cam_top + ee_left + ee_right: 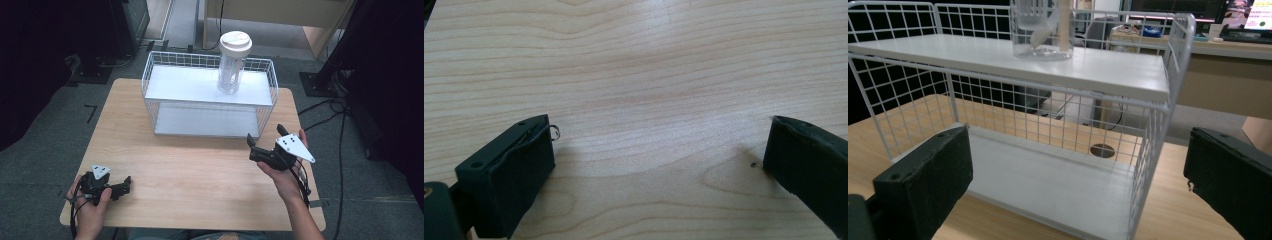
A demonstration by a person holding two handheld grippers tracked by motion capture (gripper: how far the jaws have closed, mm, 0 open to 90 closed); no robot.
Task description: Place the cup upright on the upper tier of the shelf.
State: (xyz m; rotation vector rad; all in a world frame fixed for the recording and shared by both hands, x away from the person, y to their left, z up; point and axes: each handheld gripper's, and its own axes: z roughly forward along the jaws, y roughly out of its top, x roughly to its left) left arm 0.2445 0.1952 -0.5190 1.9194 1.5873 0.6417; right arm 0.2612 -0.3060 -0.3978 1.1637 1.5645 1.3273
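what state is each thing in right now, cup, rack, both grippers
clear cup: upright on the rack's top shelf, white lid on
wire rack: upright on the table, lower shelf bare
left gripper: open, holding nothing, low over the table
right gripper: open, holding nothing, facing the rack
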